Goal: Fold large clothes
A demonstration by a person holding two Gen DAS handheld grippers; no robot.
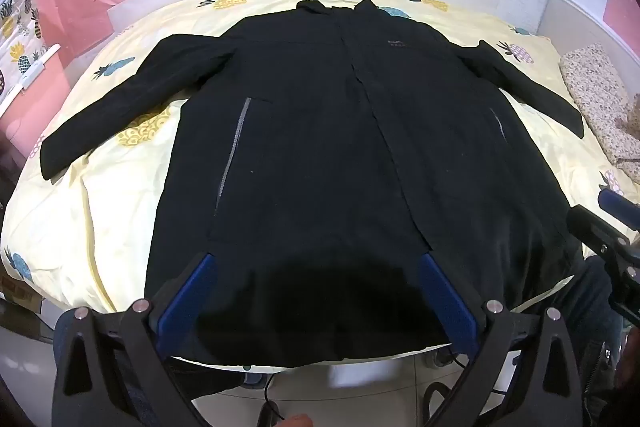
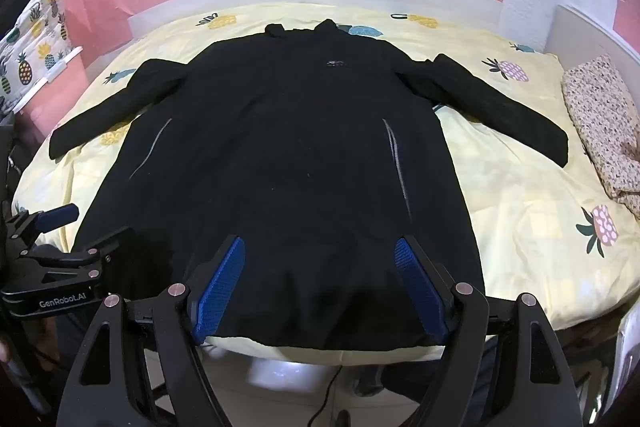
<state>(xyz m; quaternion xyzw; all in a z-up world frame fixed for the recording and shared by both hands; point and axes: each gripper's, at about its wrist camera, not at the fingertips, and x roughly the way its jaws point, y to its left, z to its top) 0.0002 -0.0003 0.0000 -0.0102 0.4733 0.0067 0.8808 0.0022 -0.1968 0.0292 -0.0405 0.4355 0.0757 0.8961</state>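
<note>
The coat (image 1: pixel 320 131) lies flat, front up, on the bed (image 1: pixel 100 227), collar far, hem at the near edge, both sleeves spread out to the sides. The left claw (image 1: pixel 318 261) and right claw (image 2: pixel 320 247) both hang above the hem with fingers spread wide, gripping nothing.

The coat looks thick and padded, so I judge it fairly heavy but soft: it should drape and sag when lifted, and its smooth shell may slide on the sheet. Thin edges suit these fingers best. A sleeve cuff (image 1: pixel 48 157) or the hem corners look like the easiest holds; the bulky body would bunch in a pinch. Folding each sleeve (image 2: pixel 500 107) inward across the chest seems the sensible start.

A small chest logo (image 2: pixel 338 63) shows, too blurred to read. The left claw's body, seen from the right wrist, reads "GenRobot.AI" (image 2: pixel 68 303)
</note>
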